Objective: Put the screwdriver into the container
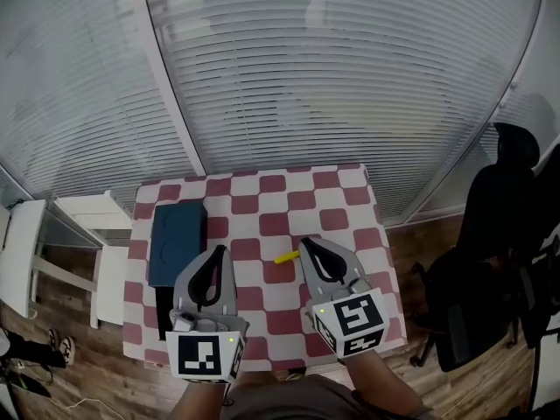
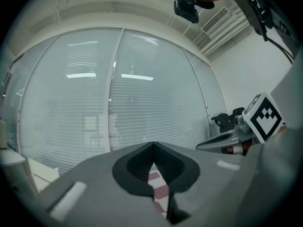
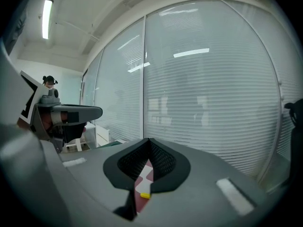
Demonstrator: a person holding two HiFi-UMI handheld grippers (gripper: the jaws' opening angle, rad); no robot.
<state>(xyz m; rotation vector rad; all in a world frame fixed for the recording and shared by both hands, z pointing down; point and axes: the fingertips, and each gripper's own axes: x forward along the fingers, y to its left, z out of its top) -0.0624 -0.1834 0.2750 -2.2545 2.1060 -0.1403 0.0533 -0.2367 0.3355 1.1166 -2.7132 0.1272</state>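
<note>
Screwdriver (image 1: 285,257) lies between left gripper (image 1: 224,251) and right gripper (image 1: 305,242), container (image 1: 177,241) just past left.

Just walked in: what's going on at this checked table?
A person holds a gripper in each hand over the near side of the table. The left gripper and right gripper both have jaws together, holding nothing. The yellow screwdriver lies on the cloth just beyond the right gripper's tip. The dark container sits at the left, screwdriver not yet in it.
</note>
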